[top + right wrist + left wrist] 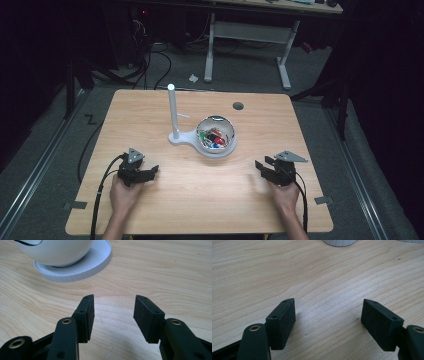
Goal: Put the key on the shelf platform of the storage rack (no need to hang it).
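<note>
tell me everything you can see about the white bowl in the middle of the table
The bowl is round, white outside and shiny inside, and looks like smooth plastic or ceramic. It sits upright on the round disc of a white stand, whose thin post rises just left of it. Inside lie small coloured things, red, green and blue, too small to identify. It is near the middle of the wooden table, ahead of both hand-held grippers; neither touches it. In the right gripper view its curved underside rests on the ribbed disc.

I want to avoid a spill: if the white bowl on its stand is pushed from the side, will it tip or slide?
The bowl looks round underneath and only rests on the flat white base, so it may rock. The tall post on that base could make the stand tip. The smooth wooden table probably lets the stand slide.
</note>
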`<act>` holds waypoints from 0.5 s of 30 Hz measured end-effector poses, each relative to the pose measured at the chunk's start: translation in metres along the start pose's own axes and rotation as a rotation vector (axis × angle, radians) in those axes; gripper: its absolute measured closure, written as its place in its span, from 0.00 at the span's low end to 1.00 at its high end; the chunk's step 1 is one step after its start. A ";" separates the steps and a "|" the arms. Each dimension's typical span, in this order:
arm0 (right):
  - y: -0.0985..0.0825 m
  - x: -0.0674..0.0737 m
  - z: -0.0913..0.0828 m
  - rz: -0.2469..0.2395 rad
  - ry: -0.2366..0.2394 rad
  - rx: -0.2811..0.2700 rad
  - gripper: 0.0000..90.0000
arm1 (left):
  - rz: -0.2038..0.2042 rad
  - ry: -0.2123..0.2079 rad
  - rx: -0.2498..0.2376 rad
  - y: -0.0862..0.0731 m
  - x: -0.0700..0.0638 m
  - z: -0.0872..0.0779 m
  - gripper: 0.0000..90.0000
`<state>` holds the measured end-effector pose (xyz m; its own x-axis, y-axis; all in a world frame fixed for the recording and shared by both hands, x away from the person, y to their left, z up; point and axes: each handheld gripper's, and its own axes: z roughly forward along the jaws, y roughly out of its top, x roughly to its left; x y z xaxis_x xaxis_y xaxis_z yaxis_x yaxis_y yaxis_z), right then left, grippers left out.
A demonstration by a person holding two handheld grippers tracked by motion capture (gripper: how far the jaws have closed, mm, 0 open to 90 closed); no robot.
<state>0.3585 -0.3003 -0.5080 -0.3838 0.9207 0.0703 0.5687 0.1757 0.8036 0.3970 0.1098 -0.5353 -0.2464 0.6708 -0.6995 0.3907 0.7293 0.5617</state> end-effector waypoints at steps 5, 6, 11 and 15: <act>-0.002 -0.003 0.006 0.000 -0.025 0.024 0.57 | 0.000 0.000 0.000 0.000 0.000 0.000 0.31; -0.003 -0.003 0.007 0.003 -0.030 0.029 0.57 | 0.001 0.000 0.000 0.000 0.000 0.000 0.31; -0.004 -0.005 0.010 -0.006 -0.054 0.041 0.56 | 0.001 0.000 0.000 0.000 0.000 0.000 0.31; -0.005 -0.006 0.012 -0.013 -0.072 0.047 0.56 | 0.000 0.000 0.000 0.000 0.000 0.000 0.31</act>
<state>0.3669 -0.3019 -0.5195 -0.3395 0.9405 0.0162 0.5981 0.2025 0.7755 0.3970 0.1098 -0.5353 -0.2461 0.6711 -0.6993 0.3910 0.7289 0.5619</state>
